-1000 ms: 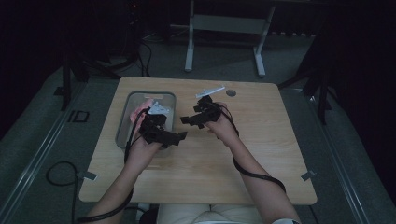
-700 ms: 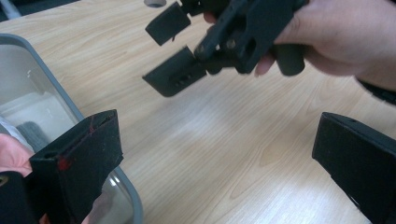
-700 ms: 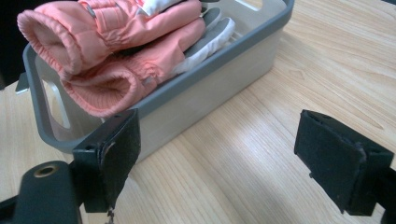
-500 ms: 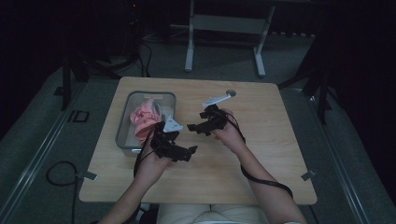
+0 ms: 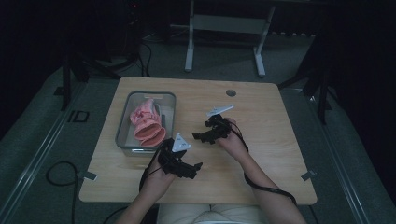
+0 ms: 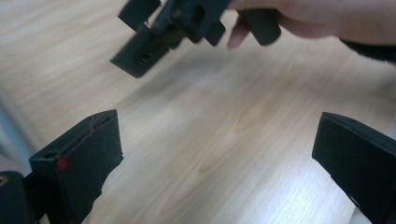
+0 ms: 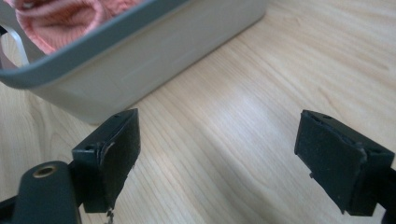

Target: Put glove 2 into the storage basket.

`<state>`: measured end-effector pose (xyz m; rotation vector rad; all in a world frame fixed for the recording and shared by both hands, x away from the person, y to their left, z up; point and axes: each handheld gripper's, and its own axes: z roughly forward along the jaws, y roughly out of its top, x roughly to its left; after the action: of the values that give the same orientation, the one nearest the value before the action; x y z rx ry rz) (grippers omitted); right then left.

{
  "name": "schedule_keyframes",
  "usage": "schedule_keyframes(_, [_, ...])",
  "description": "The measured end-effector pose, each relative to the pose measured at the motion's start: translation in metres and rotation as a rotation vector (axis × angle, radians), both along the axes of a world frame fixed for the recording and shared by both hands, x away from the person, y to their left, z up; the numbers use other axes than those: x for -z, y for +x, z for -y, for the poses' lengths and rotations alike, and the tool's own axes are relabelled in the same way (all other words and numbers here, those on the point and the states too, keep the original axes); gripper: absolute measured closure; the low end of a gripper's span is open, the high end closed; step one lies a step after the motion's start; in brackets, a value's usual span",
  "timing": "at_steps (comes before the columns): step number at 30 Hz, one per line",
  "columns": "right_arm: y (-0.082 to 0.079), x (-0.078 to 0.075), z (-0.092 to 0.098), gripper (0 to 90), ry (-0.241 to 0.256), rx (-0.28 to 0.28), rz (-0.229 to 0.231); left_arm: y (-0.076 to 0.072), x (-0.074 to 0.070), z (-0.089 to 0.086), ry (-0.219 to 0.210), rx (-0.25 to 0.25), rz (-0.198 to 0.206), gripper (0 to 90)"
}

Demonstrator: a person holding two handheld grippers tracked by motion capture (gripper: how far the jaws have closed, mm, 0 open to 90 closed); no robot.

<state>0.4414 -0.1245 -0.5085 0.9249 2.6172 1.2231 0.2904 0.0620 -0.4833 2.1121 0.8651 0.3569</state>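
Observation:
A pink knitted garment lies bunched in a grey bin on the left of the wooden table. My left gripper hovers over bare wood right of the bin's near corner, its jaws wide open and empty. My right gripper is a little farther back, pointing left toward the bin, open with nothing between its jaws. In the right gripper view the bin wall and the pink knit sit just beyond the jaws. The person's right hand crosses the top of the left gripper view.
A round grommet hole sits near the table's far edge. Metal stand legs rise on the floor behind the table. A cable trails from the right gripper along the forearm. Bare wood stretches to the right.
Both grippers have drawn back toward the person. The left one has left the bin and moved right and nearer; the pink garment now lies uncovered in the bin.

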Motion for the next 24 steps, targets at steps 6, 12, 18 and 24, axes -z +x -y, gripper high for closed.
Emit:
schedule_keyframes(6, [-0.003, 0.010, 0.008, 14.2, -0.003, 0.015, 0.009, -0.003, 0.013, 0.005, -0.029, 0.050, 0.000, 1.2])
schedule_keyframes(12, [-0.005, 0.019, 0.016, 14.2, 0.003, 0.027, 0.012, -0.006, 0.028, 0.011, -0.020, 0.086, -0.002, 1.2])
schedule_keyframes(18, [-0.007, 0.026, 0.023, 14.2, -0.007, 0.038, 0.019, -0.009, 0.043, 0.015, 0.004, 0.115, 0.006, 1.2])
schedule_keyframes(24, [-0.010, 0.033, 0.029, 14.1, -0.009, 0.043, 0.024, -0.011, 0.052, 0.017, 0.012, 0.112, 0.011, 1.2])
